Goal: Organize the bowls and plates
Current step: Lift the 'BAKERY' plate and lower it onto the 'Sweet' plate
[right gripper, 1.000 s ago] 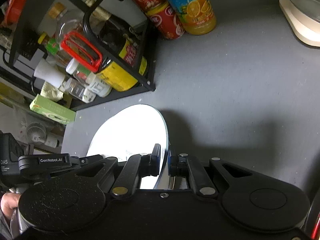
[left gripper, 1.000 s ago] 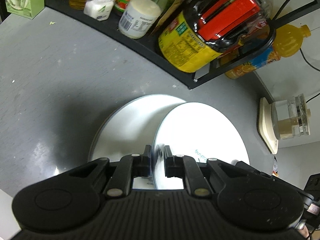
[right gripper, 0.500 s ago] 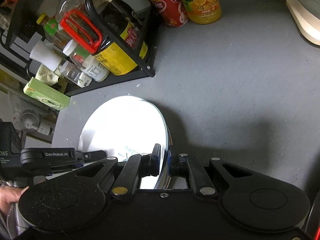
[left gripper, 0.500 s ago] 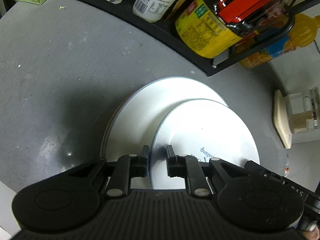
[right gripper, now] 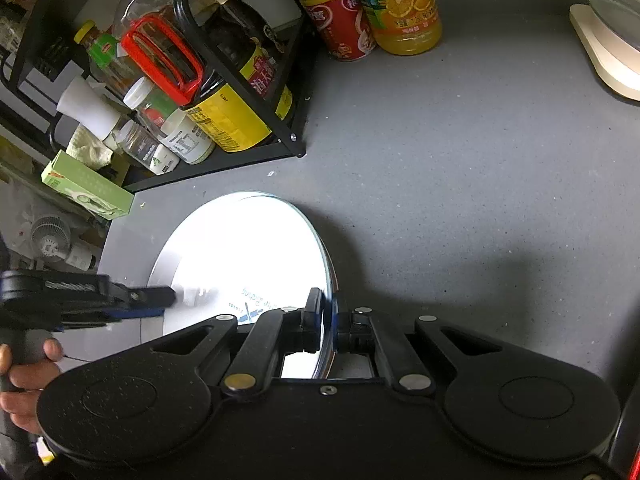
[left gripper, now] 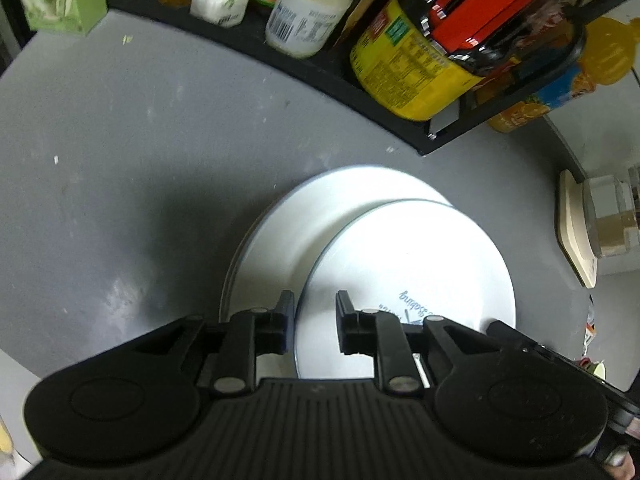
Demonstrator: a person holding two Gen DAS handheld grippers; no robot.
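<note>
Two white plates are seen near the middle of the grey tabletop (left gripper: 120, 152): a smaller plate (left gripper: 408, 280), with blue printed lettering, is laid on a larger plate (left gripper: 312, 220) and shifted toward its right side. The rim of the smaller plate is gripped by the right tool (right gripper: 328, 320), whose fingers are closed tightly on the edge, so that the plate is held tilted. The left tool (left gripper: 314, 312) is placed at the near rim of the same plate with a narrow gap between its fingers; one finger is beside the rim and the other above the plate, and no grip is seen. Behind the plates a black wire rack (right gripper: 240, 92) is found, filled with a dark sauce bottle with yellow label (left gripper: 420, 64), a white jar (left gripper: 308, 20) and small spice jars. Just beside the rack, an orange juice bottle (right gripper: 404, 8) and a red can (right gripper: 344, 24) are standing. A green box (right gripper: 88, 184) is lying at the left end, and a cream-coloured base (right gripper: 604, 52) with a clear vessel is seen at the far right.
</note>
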